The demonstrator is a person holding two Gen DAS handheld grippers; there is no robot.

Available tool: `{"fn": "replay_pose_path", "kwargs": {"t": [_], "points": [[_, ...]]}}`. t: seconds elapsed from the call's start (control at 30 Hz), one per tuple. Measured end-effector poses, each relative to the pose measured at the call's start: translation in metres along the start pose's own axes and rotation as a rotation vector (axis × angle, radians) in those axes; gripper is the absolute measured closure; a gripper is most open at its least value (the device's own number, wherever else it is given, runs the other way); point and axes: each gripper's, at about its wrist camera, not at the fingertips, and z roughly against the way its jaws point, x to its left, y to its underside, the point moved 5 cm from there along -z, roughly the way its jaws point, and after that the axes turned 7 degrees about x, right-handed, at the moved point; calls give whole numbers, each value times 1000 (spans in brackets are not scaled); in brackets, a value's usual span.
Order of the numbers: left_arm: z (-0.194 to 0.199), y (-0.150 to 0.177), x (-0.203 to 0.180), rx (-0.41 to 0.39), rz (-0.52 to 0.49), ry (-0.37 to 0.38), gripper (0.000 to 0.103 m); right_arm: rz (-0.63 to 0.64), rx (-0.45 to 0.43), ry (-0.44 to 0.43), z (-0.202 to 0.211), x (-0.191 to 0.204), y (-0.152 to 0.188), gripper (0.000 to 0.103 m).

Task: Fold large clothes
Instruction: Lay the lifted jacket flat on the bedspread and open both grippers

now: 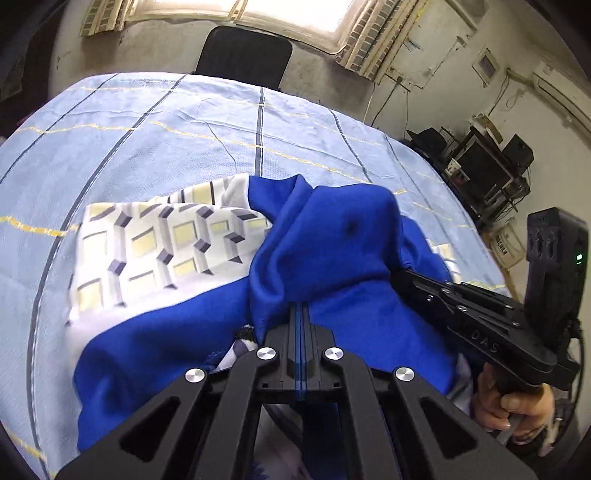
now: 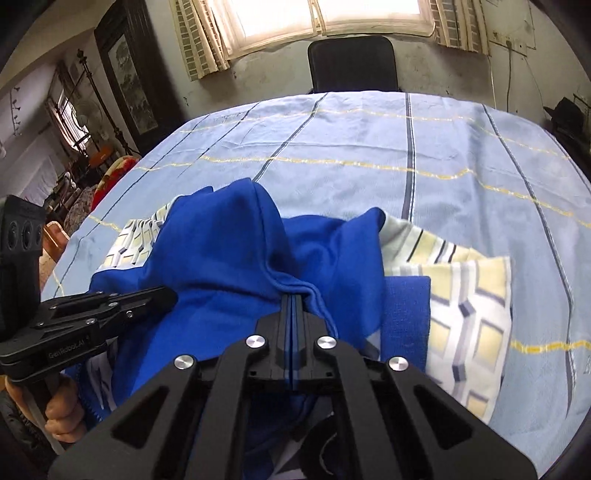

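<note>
**Both Edges Gripped: Carry the Fold**

The blue garment [image 1: 332, 236] lies bunched on the striped surface [image 1: 147, 140], over a patterned cloth [image 1: 147, 243]. The left gripper [image 1: 301, 314] and the right gripper [image 2: 293, 299] each have their jaws closed on a blue edge. Lift both hands evenly, keep the fabric taut between them, and lay it down flat.

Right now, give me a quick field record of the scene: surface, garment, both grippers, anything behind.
surface: table under a light blue striped cloth
garment: blue garment with a white geometric-print lining, bunched at the near edge
left gripper: shut on the blue fabric
right gripper: shut on the blue fabric at a seamed edge
behind: black chair at the far side, under a window
</note>
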Motion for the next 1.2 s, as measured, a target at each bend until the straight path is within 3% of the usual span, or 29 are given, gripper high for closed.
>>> {"fn": "replay_pose_path", "kwargs": {"t": [0.03,0.1,0.13,0.17,0.23,0.33,0.4,0.5,0.63,0.8,0.93,1.03,1.2], "points": [[10,2,-3,-11,-15,10,101,-2,0,1,5,1,1,103],[30,6,-11,-37,-56,8,87,-5,-32,-22,23,2,3,103],[42,11,-13,-49,-77,3,70,5,-51,-39,35,4,7,101],[53,19,-13,-59,-94,-15,59,16,-61,-45,44,5,10,101],[65,32,-12,-56,-121,-26,58,40,-73,-66,65,8,24,100],[59,52,-4,11,-123,-25,58,78,-41,-78,79,15,54,99],[46,58,4,46,-108,-59,58,90,8,-88,71,19,72,99],[41,60,4,30,-125,-73,58,58,88,-70,45,13,89,101],[44,62,6,52,-104,-87,58,-30,99,-123,45,-1,89,103],[77,78,13,39,-37,-11,55,6,16,-104,102,-2,101,96],[103,106,22,49,9,41,51,-6,-5,-117,142,-18,135,80],[113,129,31,70,48,78,51,-56,12,-142,161,-31,173,70],[121,167,35,115,98,154,51,-148,69,-185,173,-44,226,67]]}}
